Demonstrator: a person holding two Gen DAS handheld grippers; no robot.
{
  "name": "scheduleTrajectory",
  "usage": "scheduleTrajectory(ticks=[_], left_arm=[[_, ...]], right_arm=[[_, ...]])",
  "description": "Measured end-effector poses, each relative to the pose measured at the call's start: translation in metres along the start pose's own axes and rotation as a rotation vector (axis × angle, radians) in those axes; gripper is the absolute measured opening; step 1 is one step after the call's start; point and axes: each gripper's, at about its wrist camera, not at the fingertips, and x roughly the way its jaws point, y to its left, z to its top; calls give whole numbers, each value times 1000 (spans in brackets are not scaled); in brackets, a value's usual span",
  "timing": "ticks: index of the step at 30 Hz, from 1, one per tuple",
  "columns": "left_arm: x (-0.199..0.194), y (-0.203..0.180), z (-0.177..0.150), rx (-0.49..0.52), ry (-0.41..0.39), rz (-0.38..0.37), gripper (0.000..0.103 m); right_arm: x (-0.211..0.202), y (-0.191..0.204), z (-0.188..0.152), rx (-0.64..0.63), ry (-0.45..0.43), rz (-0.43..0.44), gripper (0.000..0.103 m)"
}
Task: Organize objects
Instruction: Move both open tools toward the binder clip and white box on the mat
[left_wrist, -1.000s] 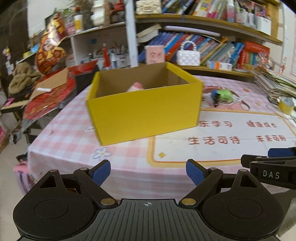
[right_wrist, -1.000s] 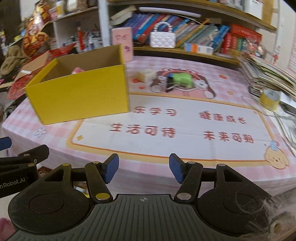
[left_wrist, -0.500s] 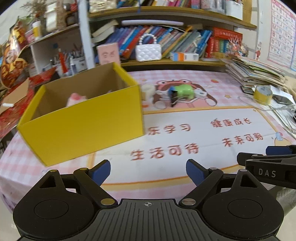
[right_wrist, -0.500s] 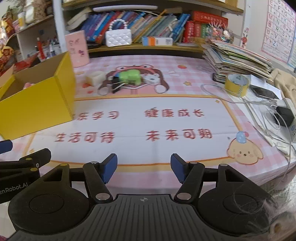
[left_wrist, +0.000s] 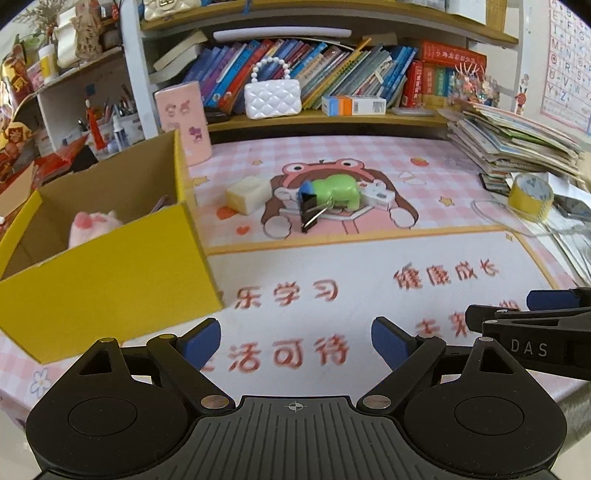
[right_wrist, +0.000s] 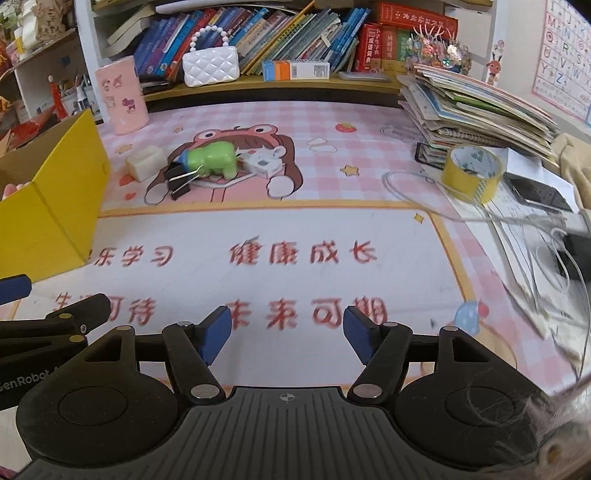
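Observation:
A yellow cardboard box (left_wrist: 110, 273) (right_wrist: 48, 206) stands at the table's left with a pink plush toy (left_wrist: 92, 227) inside. Past it lies a small cluster on the mat: a cream block (left_wrist: 248, 194) (right_wrist: 145, 162), a green toy (left_wrist: 334, 191) (right_wrist: 214, 158), a black binder clip (left_wrist: 308, 212) (right_wrist: 181, 181) and a small white box (left_wrist: 376, 195) (right_wrist: 262, 162). My left gripper (left_wrist: 295, 338) is open and empty over the near mat. My right gripper (right_wrist: 287, 334) hangs beside it, empty, its jaws opening.
A yellow tape roll (right_wrist: 471, 173) and a stack of books (right_wrist: 476, 107) sit at the right, with cables (right_wrist: 524, 229) and a phone (right_wrist: 539, 192) beside them. A pink cup (left_wrist: 183, 118) and a white purse (left_wrist: 271, 98) stand by the bookshelf behind the table.
Both grippers have swung right along the table's near edge; the yellow box has slid to the left of both views and the cluster of small objects has come closer. The right jaws widened slightly.

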Motion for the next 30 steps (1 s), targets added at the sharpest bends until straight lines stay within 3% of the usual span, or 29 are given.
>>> scheduleTrajectory(ticks=[12, 18, 23, 26, 30], left_arm=[[32, -19, 41, -56, -43, 54, 89], [53, -22, 62, -102, -56, 92, 80], [83, -11, 77, -231, -26, 97, 76], [102, -11, 82, -229, -3, 109, 69], [126, -13, 88, -208, 16, 105, 67]], right_arm=[[41, -33, 58, -40, -91, 76, 64], [64, -39, 88, -39, -125, 101, 63], [91, -41, 108, -25, -109, 131, 62], [110, -39, 117, -48, -95, 155, 62], [139, -37, 128, -62, -64, 204, 53]])
